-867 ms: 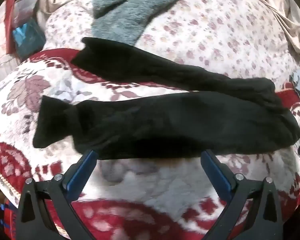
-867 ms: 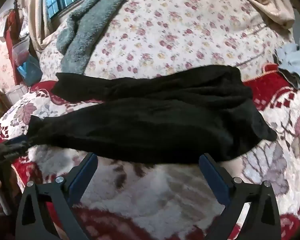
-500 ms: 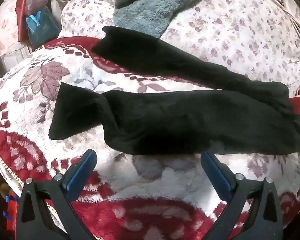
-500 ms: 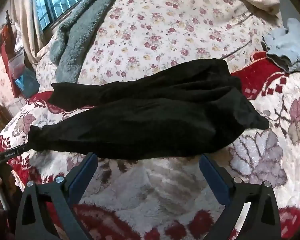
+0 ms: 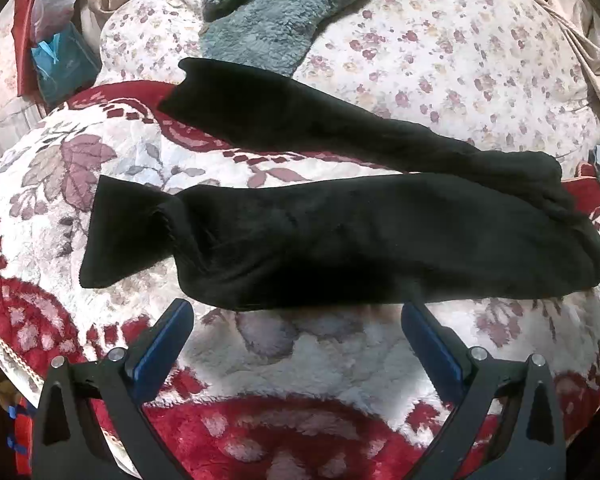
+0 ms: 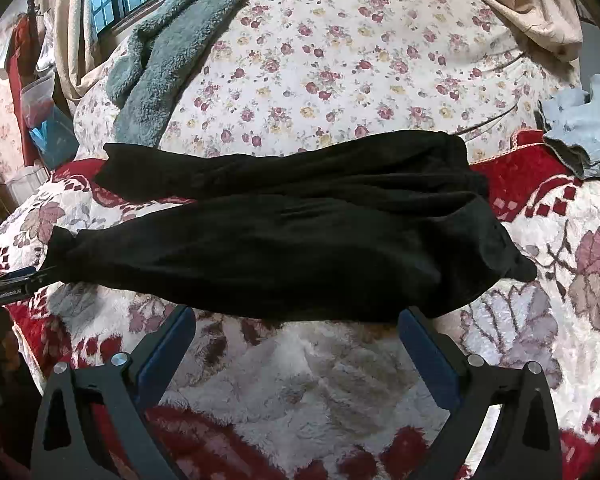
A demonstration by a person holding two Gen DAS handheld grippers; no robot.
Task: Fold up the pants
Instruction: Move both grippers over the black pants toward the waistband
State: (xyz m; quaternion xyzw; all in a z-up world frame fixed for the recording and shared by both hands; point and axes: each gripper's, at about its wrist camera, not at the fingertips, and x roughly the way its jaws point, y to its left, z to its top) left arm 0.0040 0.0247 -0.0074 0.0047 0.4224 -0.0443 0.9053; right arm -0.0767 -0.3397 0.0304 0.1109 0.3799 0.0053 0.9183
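Black pants [image 5: 340,236] lie spread on a red and white flowered blanket [image 5: 300,360], legs running left, waist at the right. The two legs part toward the left, the near leg's cuff crumpled. My left gripper [image 5: 296,312] hovers open just short of the near leg's front edge, nothing between its blue pads. In the right wrist view the same pants [image 6: 292,252] stretch across the middle. My right gripper [image 6: 296,316] stands open before the near edge toward the waist end, empty too. The left gripper's tip [image 6: 16,284] shows at that view's left edge, near the cuff.
A grey fleece blanket [image 5: 268,12] and a small-flowered quilt [image 6: 360,80] lie behind the pants. A light blue garment [image 6: 588,120] sits at the back right. Beige cloth [image 6: 540,4] hangs at the far right. A blue bag [image 5: 60,64] stands beyond the bed's left edge.
Both grippers have drawn back a little from the pants, which now sit further up and smaller in both views. The pants themselves have not moved. Both jaws stay wide.
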